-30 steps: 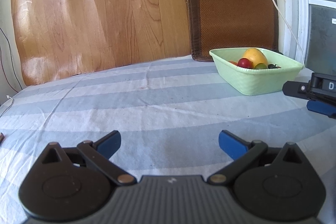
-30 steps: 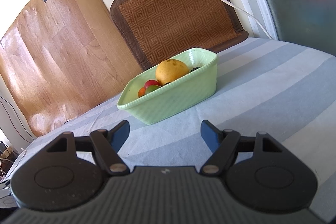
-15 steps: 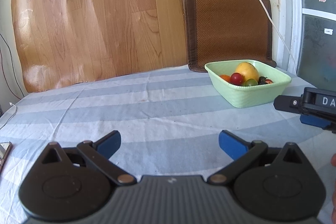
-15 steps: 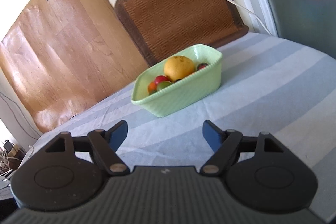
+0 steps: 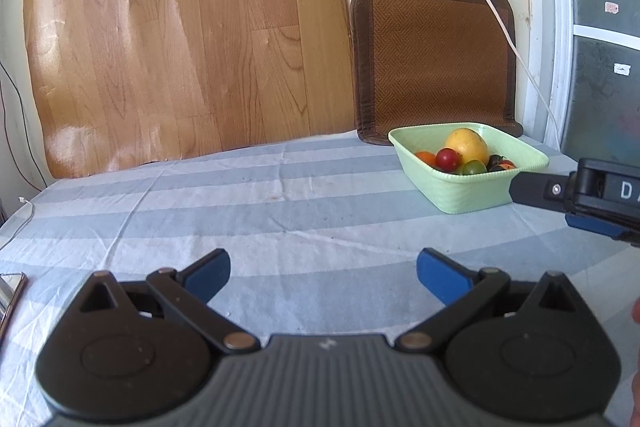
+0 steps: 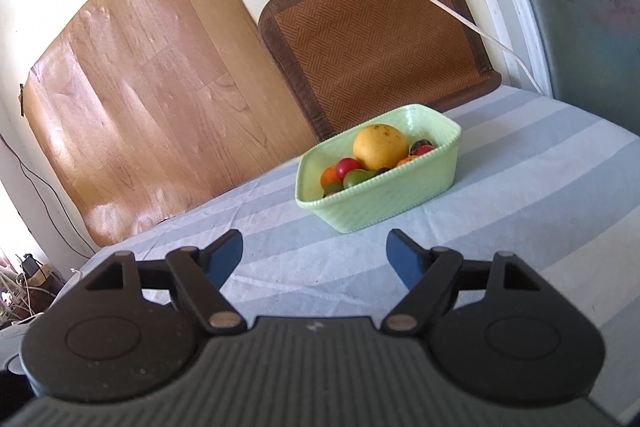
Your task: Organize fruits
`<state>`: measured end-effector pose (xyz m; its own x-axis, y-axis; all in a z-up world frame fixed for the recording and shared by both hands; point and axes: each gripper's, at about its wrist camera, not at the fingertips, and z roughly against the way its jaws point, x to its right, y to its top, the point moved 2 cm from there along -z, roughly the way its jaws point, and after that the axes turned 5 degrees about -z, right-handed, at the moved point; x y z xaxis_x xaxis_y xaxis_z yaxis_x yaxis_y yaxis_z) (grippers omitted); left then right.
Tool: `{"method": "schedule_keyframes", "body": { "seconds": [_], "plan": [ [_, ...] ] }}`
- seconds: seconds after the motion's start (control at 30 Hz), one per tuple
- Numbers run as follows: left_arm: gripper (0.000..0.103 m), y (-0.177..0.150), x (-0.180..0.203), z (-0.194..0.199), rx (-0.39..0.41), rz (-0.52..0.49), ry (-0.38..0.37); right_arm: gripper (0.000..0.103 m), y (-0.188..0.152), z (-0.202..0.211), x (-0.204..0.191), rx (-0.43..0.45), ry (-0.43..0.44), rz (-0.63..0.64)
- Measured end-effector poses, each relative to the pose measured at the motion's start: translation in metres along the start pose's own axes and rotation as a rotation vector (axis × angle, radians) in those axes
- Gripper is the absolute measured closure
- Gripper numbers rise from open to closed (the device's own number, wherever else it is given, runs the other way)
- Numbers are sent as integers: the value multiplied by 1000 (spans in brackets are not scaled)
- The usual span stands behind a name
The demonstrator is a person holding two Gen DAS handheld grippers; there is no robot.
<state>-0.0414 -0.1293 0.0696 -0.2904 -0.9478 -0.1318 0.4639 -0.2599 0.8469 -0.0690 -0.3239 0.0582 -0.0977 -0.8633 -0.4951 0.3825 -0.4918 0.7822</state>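
Observation:
A pale green basket stands on the striped cloth at the back right; it also shows in the right wrist view. It holds a large yellow fruit, a red tomato, a green one, an orange one and several small dark ones. My left gripper is open and empty, well short of the basket. My right gripper is open and empty, a little in front of the basket; its side shows in the left wrist view.
The table has a blue and white striped cloth. A wood-pattern sheet and a brown woven mat lean on the back wall. A white cable hangs from a power strip. A phone lies at the left edge.
Both grippers have drawn back and risen; the basket looks smaller and farther in both views. Both stay open and empty.

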Motion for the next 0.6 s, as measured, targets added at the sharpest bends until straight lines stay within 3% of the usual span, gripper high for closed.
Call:
{"method": "schedule_keyframes", "body": {
  "seconds": [0.6],
  "plan": [
    [0, 0, -2, -6, -17, 4, -14, 22, -5, -3, -7, 14, -13, 38]
  ]
}}
